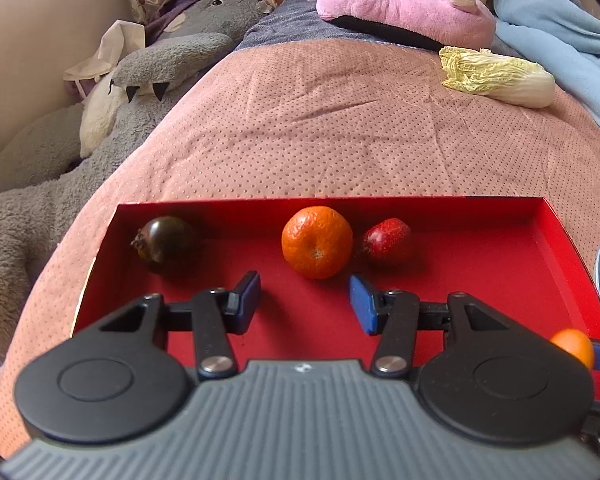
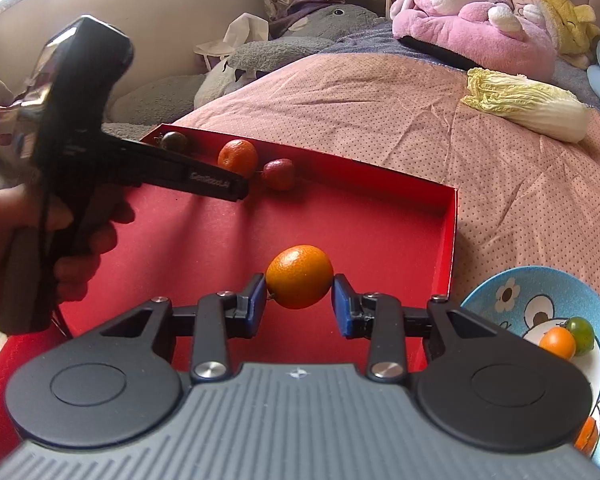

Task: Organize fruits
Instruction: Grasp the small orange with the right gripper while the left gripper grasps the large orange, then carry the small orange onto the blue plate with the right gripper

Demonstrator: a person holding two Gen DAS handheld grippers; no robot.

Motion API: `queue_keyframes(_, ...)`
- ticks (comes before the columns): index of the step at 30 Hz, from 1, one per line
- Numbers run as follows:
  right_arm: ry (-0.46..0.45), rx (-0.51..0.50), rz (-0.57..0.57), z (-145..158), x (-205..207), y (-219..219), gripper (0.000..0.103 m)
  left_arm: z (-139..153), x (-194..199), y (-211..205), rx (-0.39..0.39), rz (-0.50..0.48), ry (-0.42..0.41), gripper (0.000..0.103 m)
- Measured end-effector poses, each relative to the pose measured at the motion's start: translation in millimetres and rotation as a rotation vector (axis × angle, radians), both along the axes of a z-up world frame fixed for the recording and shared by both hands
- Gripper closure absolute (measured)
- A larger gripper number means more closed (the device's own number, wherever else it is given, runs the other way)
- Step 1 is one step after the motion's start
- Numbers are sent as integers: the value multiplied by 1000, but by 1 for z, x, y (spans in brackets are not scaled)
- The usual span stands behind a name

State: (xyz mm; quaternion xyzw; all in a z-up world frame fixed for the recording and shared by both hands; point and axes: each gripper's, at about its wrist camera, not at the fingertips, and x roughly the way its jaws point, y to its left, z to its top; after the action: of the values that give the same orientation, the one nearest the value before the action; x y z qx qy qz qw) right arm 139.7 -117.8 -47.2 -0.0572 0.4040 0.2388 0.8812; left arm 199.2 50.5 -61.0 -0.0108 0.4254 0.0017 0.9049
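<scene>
One small orange (image 2: 299, 277) clenched between right gripper (image 2: 299, 300) pads, above the red tray (image 2: 452, 240); left gripper (image 1: 305, 304) released.

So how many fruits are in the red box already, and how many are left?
Three are already in the red box: a dark tomato, a tangerine and a red fruit. The right gripper is holding an orange fruit over the box. The left gripper is open and empty. At least three small fruits are left in the blue bowl.
</scene>
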Motion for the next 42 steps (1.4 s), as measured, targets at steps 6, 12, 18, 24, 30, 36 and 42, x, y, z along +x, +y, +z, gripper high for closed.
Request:
queue_keyframes(6,-15,27,-9,11,-5,-10,62,-1,19,-5,30,-9,-2,51)
queue_keyframes(12,-26,29,-22,16,-9,-18,62,-3,26,-5,20,26,-8,53)
queue_keyframes(18,-36,38,-29,21,-12,-23,62,2,25,0,-10,57,6,61)
queue_keyframes(24,-45,49,-27,25,-16,-25,62,13,4,3,-11,77,16,61)
queue_keyframes(30,-52,61,-20,28,-24,-23,62,22,-25,1,-17,87,1,61)
queue_keyframes(36,-70,72,-12,35,-34,-22,62,22,-47,1,-24,109,2,61)
queue_keyframes(42,-95,87,-17,45,-42,-27,62,22,-59,5,-43,139,12,61)
